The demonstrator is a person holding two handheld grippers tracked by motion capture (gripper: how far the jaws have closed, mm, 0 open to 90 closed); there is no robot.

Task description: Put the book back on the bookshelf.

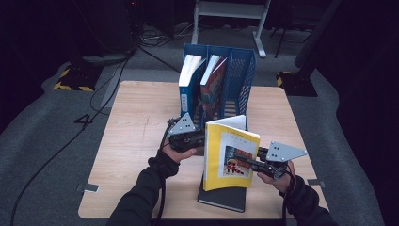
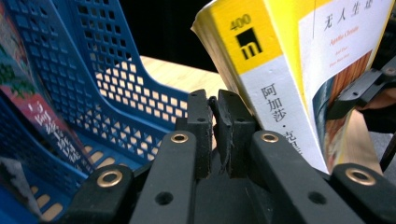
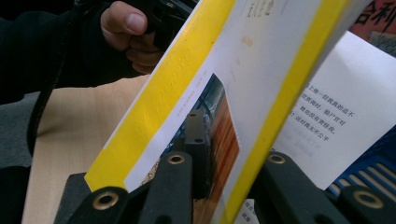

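Nearest the person, a dark book (image 1: 225, 195) lies flat on the table (image 1: 136, 141) by its front edge. Above it stands a yellow book (image 1: 229, 155), upright and slightly fanned, held between both hands. The right tongs (image 1: 251, 162) are clamped on its front cover near the open edge; in the right gripper view the cover (image 3: 210, 107) runs between the two black jaws, with a printed page behind it. The left tongs (image 1: 200, 140) sit at the spine side; in the left gripper view their jaws (image 2: 217, 126) are pressed together with nothing visible between them, the yellow book's spine (image 2: 275, 93) just beside them. Farther back stands a blue file rack (image 1: 244, 75), holding a blue book (image 1: 188, 87) and a colourful book (image 1: 211, 84) in its left compartments.
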